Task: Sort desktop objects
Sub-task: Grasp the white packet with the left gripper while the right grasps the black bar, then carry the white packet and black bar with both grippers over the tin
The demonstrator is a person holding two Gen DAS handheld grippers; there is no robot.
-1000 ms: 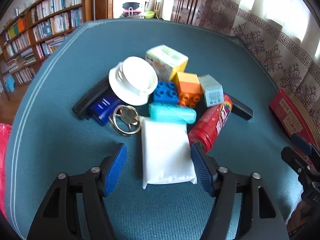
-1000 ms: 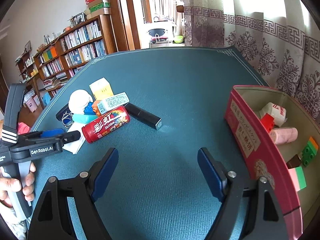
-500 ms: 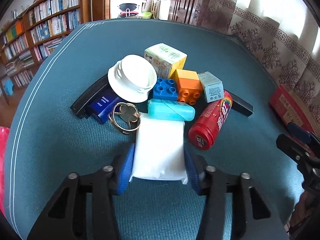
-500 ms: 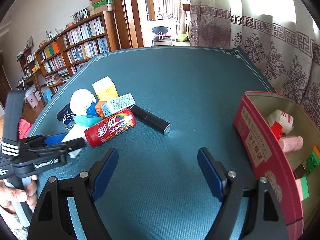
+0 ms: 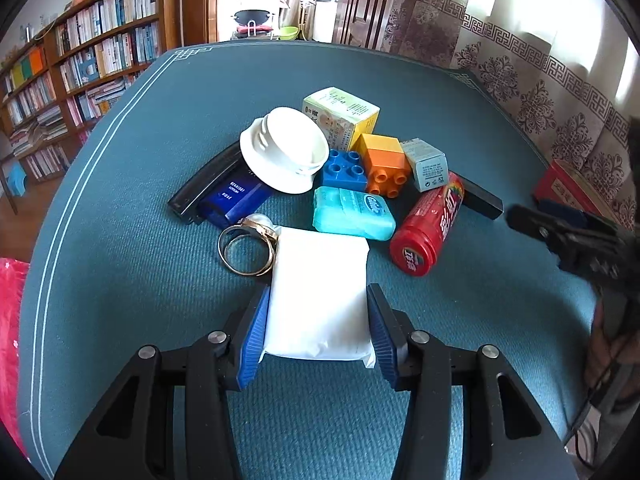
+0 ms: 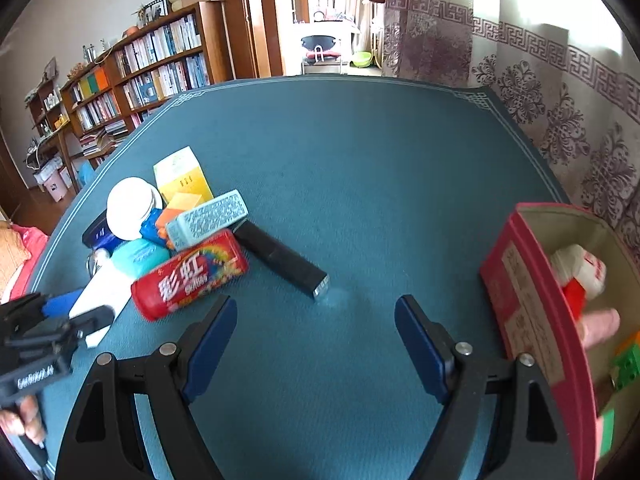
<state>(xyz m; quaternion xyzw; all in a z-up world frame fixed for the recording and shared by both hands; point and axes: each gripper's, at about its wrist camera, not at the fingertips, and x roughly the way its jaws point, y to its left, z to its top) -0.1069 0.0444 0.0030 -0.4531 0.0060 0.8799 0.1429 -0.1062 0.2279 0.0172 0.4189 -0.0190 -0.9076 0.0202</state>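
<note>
While our left claw (image 5: 318,332) has its blue pads pressed against both long sides of the soft white plastic packet (image 5: 318,292), that packet lies flat on the teal felt surface (image 5: 120,280) at the near edge of the cluttered pile. Just beside the packet's far left corner sits a gold metal ring with a pearl (image 5: 247,245), touching it, and at its far right corner lies the turquoise dental floss case (image 5: 352,212). A red cylindrical candy tube (image 5: 430,230) lies on its side to the right of the packet, near but apart from it. Further back we see a white ribbed plastic lid (image 5: 286,154) resting over a dark blue box (image 5: 234,200), then a blue toy brick (image 5: 344,170), an orange toy brick (image 5: 384,164), a pale grey-blue carton (image 5: 426,164) and a yellow-and-green cardboard box (image 5: 340,114). A black rectangular bar (image 6: 282,258) lies behind the tube. Our right claw (image 6: 316,350) hangs with its fingers wide apart over bare felt, holding nothing, near the bar's end. To its right stands the red open box (image 6: 520,308), with a white bottle (image 6: 580,270) and a green brick (image 6: 628,366) inside.
</note>
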